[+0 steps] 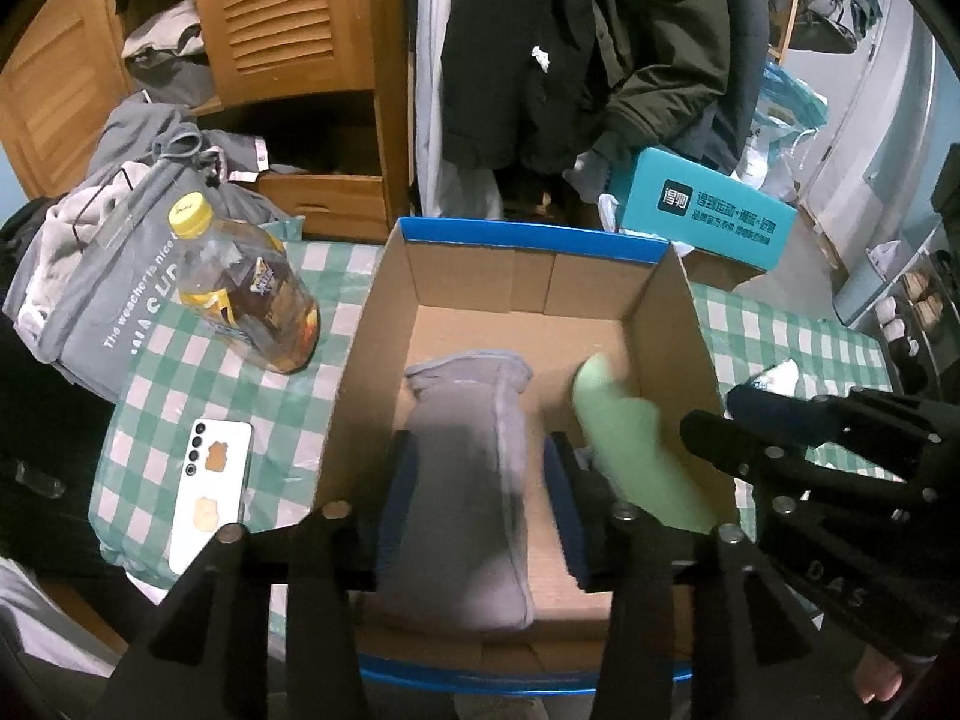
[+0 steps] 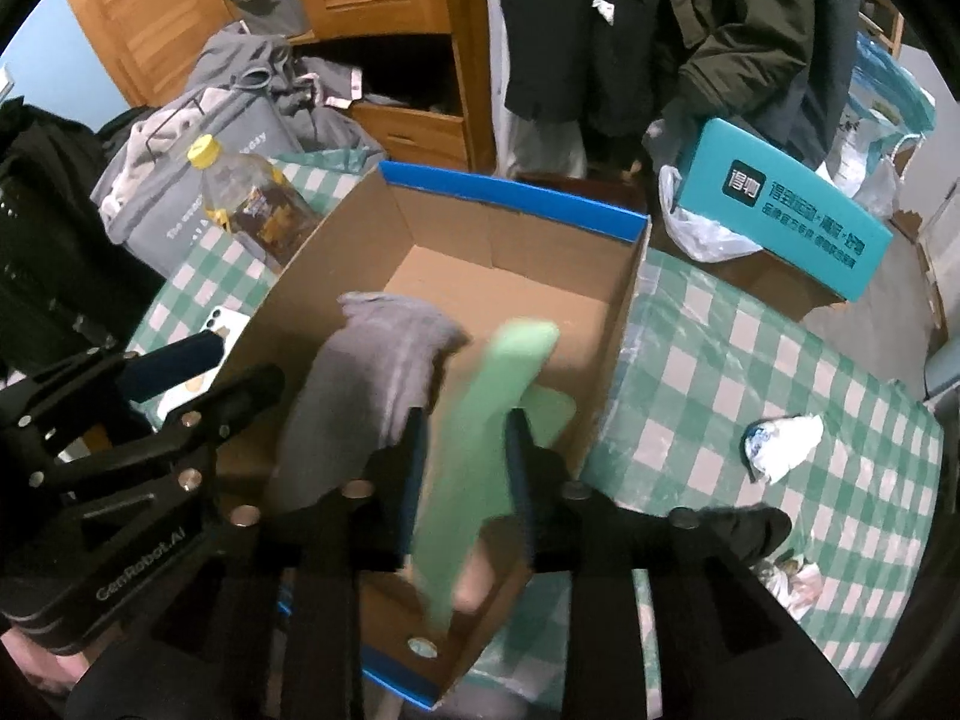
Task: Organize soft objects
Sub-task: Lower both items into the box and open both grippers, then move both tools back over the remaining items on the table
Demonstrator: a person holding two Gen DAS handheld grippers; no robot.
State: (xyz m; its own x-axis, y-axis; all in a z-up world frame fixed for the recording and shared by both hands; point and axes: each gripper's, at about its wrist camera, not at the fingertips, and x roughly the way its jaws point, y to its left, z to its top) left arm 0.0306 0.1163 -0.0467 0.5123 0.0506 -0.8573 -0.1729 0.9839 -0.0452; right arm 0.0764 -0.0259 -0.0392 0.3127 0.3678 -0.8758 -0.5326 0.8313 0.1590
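While both grippers hang tilted down over the open brown cardboard box with the blue rim [image 1: 678, 324], each has a soft thing lying lengthwise between its jaws; the left gripper [image 1: 480, 498] stands partly open around the folded grey fabric piece [image 1: 462, 480], whose long axis runs straight ahead from the fingers toward the far wall of the box; its pads appear just clear of the cloth, so I judge it released and resting on the box floor. To that gripper's right, the right gripper [image 2: 465, 480] is likewise partly open about the blurred pale green soft piece [image 2: 480, 456], which lies along its pointing line and seems to be slipping down into the box; whether the pads touch it I cannot tell. Each hand is nearest its own item, the two pieces side by side and close together. Left of the left gripper, on the green-and-white checked tabletop [image 1: 198, 360], lie a yellow-capped plastic bottle of tea [image 1: 252, 294] and a white smartphone [image 1: 210, 486]; right of the right gripper sits a crumpled white wrapper [image 2: 780, 444]; none blocks a lift straight out.
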